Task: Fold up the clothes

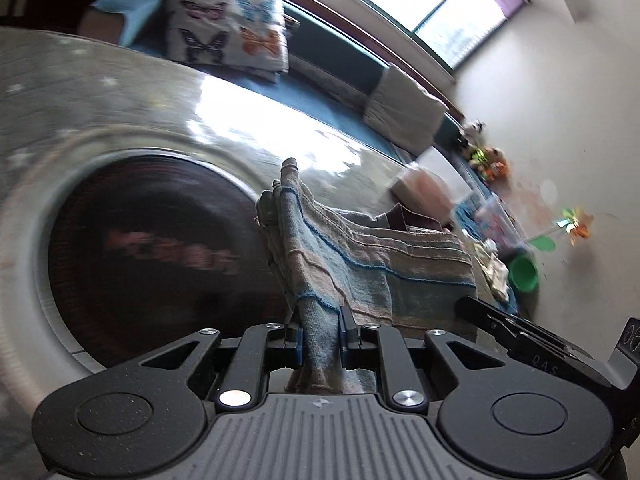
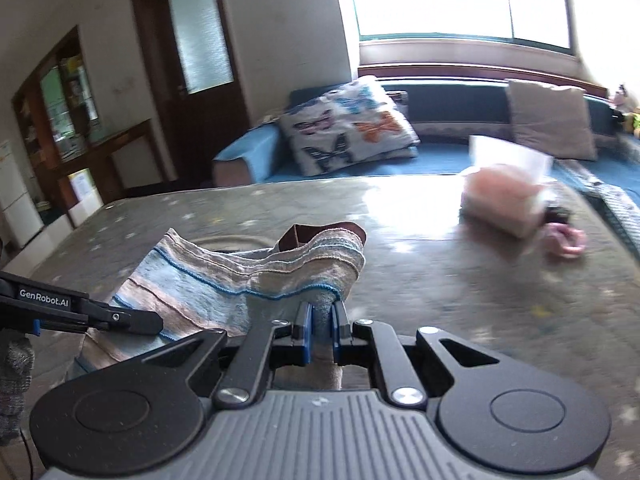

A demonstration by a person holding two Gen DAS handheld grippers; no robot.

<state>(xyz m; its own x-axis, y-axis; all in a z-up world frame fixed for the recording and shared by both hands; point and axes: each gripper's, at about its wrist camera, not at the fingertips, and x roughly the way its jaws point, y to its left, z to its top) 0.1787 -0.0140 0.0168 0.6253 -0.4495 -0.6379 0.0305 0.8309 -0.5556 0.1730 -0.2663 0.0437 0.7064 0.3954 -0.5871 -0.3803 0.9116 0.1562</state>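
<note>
Both tools pinch the same striped cloth (image 2: 224,280) above the glossy table (image 2: 440,280): the left tool (image 1: 322,328) grips one bunched edge, the right tool (image 2: 321,320) another.

Garment (image 2: 208,284): knit/terry-looking cloth, wide bands of pale blue and beige-pink, thin bright-blue stitched lines running across. A dark brown piece shows at its far edge, looks like an inner layer or second item, can't tell which. Cloth is bunched and partly doubled over, not flat. One edge is pinched up in the left tongs (image 1: 322,332), another in the right tongs (image 2: 320,320), so it hangs stretched between the two grips with loose folds sagging over the glossy counter (image 2: 440,280). Far end rises in a rumpled peak.
</note>
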